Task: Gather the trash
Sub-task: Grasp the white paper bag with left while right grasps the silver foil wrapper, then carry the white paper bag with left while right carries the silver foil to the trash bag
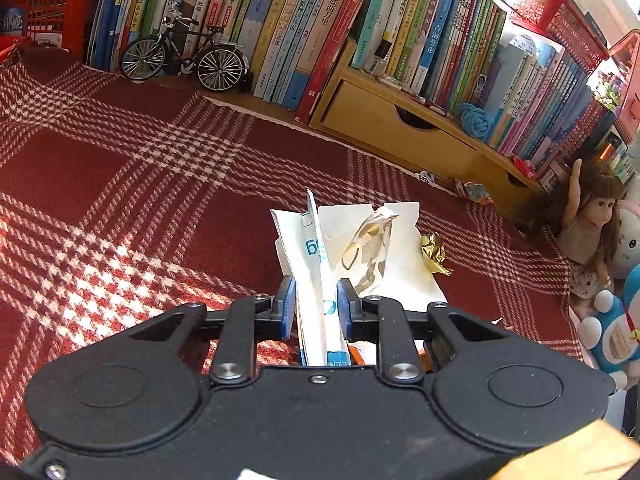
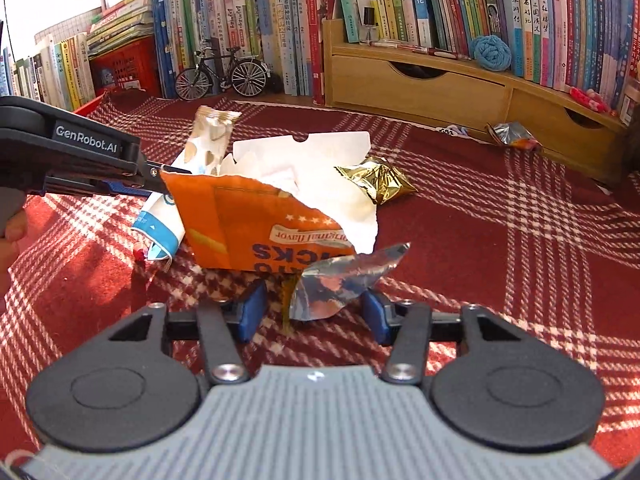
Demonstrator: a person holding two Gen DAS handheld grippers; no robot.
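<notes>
On the red plaid cloth (image 1: 120, 184) lies a heap of trash. My left gripper (image 1: 317, 308) is shut on a white and blue wrapper (image 1: 310, 248) standing on edge between its blue pads. Behind it are a clear wrapper with gold print (image 1: 368, 248) and a gold foil (image 1: 434, 254). In the right wrist view the left gripper (image 2: 160, 174) comes in from the left at the corner of a torn orange snack box (image 2: 256, 228). My right gripper (image 2: 315, 316) is open, and a crumpled silver foil wrapper (image 2: 340, 280) sits between its pads without being pressed.
A row of books (image 1: 280, 20) lines the back, with a model bicycle (image 1: 182, 58) and a wooden drawer shelf (image 1: 400, 128) in front. One more crumpled wrapper (image 2: 514, 136) lies by the shelf. A doll (image 1: 588, 216) and plush toys stand at the right.
</notes>
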